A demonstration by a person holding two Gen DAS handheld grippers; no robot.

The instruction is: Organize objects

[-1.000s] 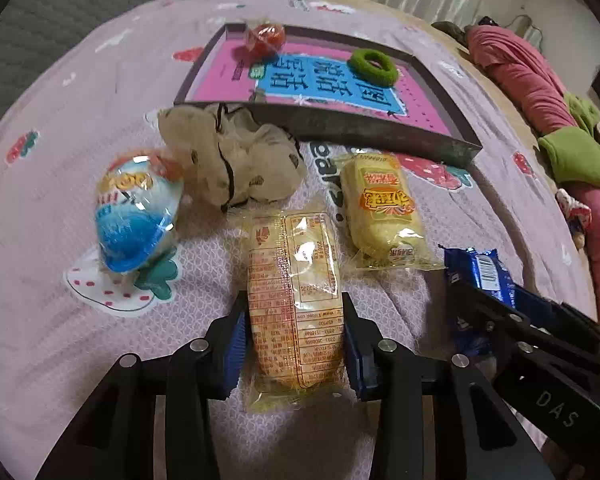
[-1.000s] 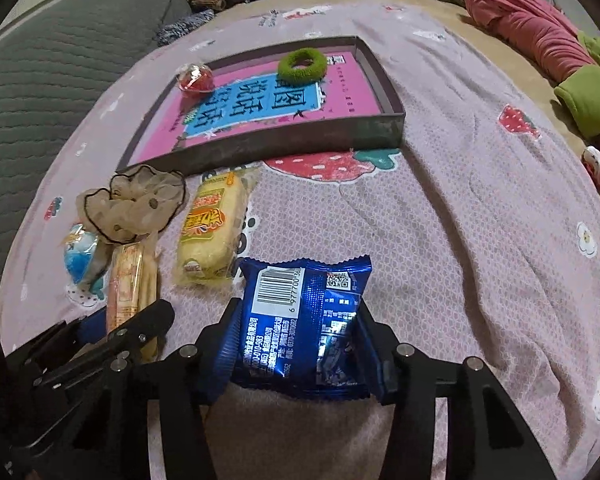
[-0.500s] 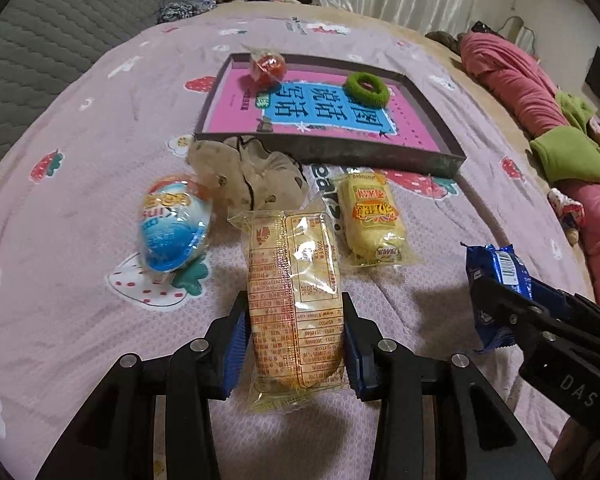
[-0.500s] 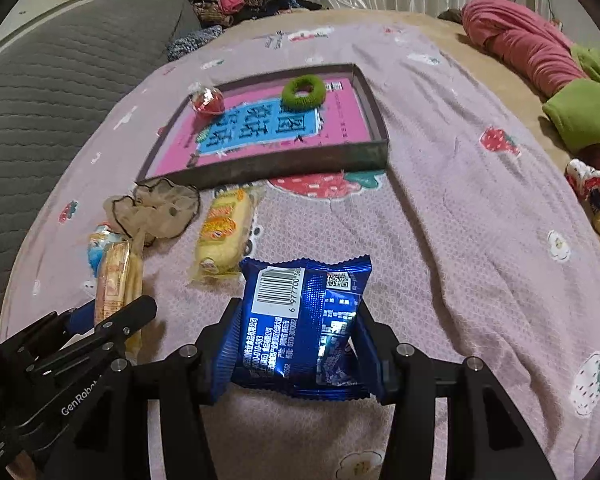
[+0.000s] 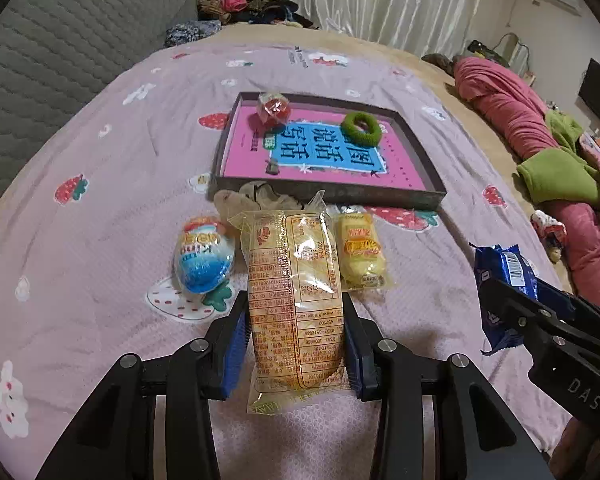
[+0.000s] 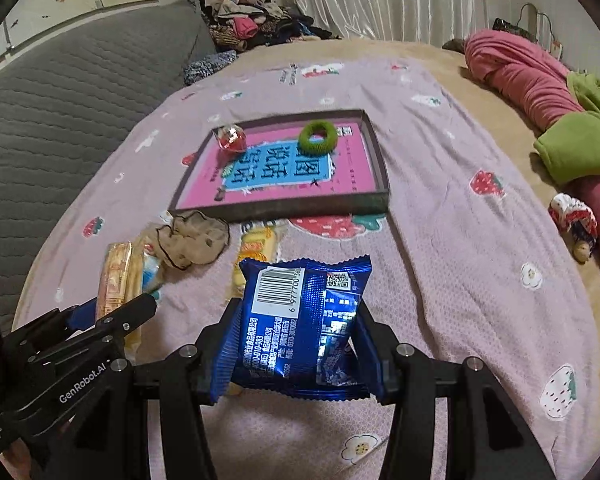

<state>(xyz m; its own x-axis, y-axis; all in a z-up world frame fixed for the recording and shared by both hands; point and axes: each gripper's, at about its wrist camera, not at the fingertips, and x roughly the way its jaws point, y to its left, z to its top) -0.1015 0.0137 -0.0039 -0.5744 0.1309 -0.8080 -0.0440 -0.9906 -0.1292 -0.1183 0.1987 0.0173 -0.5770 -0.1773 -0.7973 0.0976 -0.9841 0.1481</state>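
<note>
My left gripper [image 5: 296,336] is shut on a long yellow snack pack [image 5: 292,288] and holds it above the bed. My right gripper [image 6: 300,344] is shut on a blue snack packet [image 6: 304,320], also lifted; it shows at the right of the left wrist view [image 5: 504,276]. The dark tray with a pink bottom [image 5: 432,196] [image 6: 376,200] lies ahead and holds a red ball [image 5: 274,110] [image 6: 232,140] and a green hair ring [image 5: 360,128] [image 6: 318,136].
On the strawberry-print sheet [image 5: 100,208] lie a blue and white egg toy [image 5: 204,256], a beige scrunchie [image 6: 196,240] and a small yellow cake pack [image 5: 360,252]. A grey headboard [image 6: 60,112] is at the left. Pink and green bedding [image 6: 560,120] is at the right.
Both grippers have risen and pulled back with their packs. The tray and the items on the sheet look smaller and farther away.
</note>
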